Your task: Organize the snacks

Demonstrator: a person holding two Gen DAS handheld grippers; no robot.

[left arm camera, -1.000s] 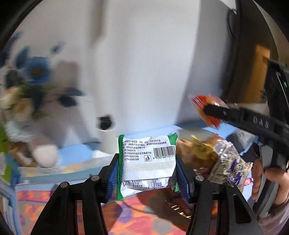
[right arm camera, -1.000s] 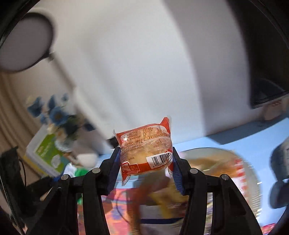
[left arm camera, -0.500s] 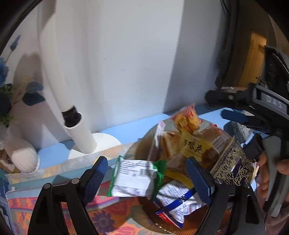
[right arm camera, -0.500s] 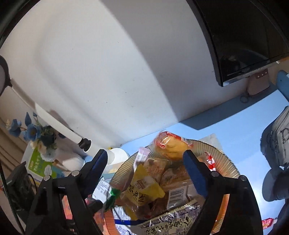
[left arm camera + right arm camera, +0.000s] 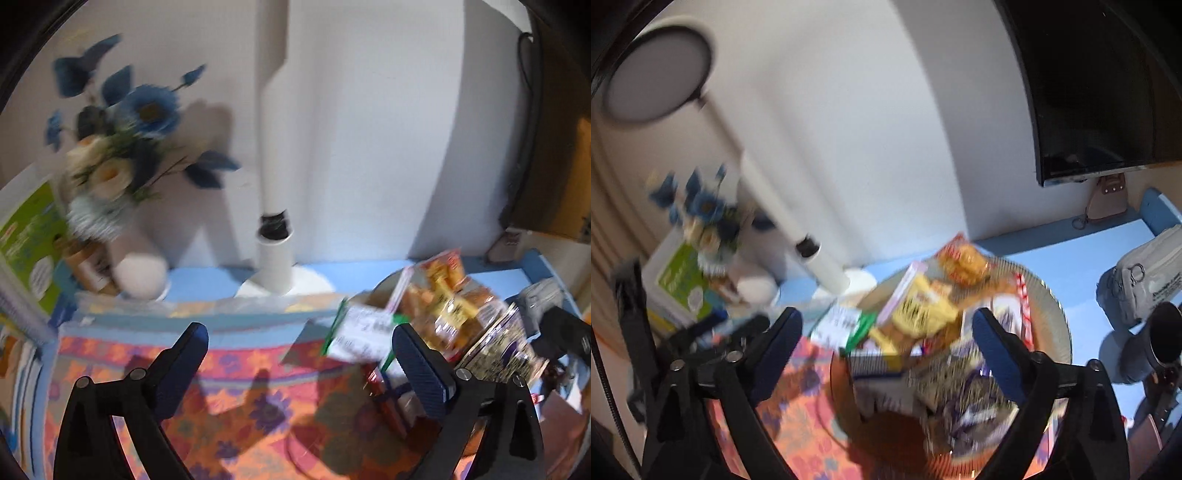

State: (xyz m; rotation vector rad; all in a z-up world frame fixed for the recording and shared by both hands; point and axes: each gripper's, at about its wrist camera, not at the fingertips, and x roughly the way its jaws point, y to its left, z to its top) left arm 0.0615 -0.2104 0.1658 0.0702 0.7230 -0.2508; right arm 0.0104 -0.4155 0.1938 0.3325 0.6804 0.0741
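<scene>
With both packets dropped, the left claw (image 5: 299, 363) and right claw (image 5: 886, 345), jaws just opening, are hanging released over the heaped round ribbed snack bowl (image 5: 1060, 317); the green-edged white packet (image 5: 846, 326) is resting at its left rim.

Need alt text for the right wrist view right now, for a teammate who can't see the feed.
The right gripper hangs open and empty over a round ribbed bowl heaped with packaged snacks, its jaws having just opened. An orange-red snack packet tops the pile, a green-edged white packet lies at its left rim.
</scene>
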